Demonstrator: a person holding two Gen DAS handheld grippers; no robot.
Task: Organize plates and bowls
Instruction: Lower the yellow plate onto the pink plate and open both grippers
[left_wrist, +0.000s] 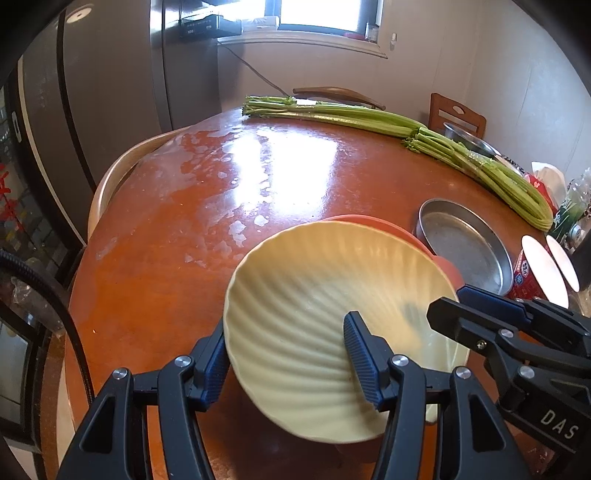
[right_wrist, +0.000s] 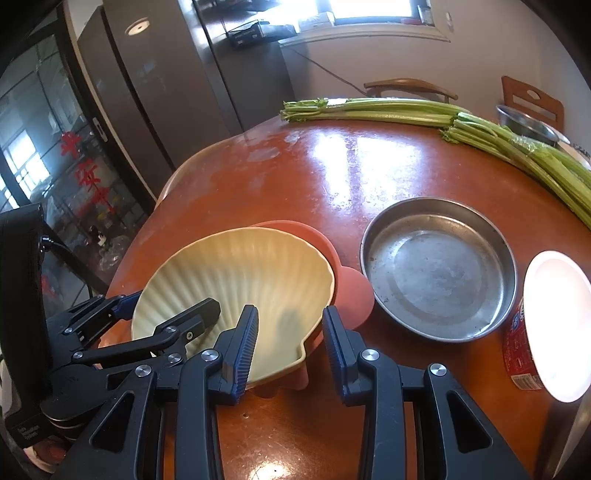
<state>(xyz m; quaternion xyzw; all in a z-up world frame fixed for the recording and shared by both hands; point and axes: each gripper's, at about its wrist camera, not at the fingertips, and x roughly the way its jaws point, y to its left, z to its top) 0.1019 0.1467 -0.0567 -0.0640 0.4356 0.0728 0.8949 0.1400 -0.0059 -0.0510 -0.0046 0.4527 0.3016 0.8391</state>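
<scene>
A pale yellow shell-shaped bowl (left_wrist: 314, 295) (right_wrist: 240, 266) sits tilted over a pink plate (left_wrist: 364, 221) (right_wrist: 317, 240) with a round ear, near the front of the round brown table (left_wrist: 221, 206). My left gripper (left_wrist: 288, 365) (right_wrist: 168, 306) straddles the bowl's near-left wall, one pad outside and one inside, pressing on it. My right gripper (right_wrist: 290, 343) (left_wrist: 456, 304) is shut on the bowl's rim at its narrow hinge end, one finger inside and one outside. Whether the bowl rests fully on the pink plate is hidden.
A round steel pan (left_wrist: 465, 251) (right_wrist: 436, 273) stands just right of the pink plate. A red can with a white lid (right_wrist: 554, 325) is at the right edge. Long celery bunches (left_wrist: 369, 118) (right_wrist: 406, 110) and a steel bowl (right_wrist: 528, 125) lie at the back. A fridge (left_wrist: 92, 92) stands left.
</scene>
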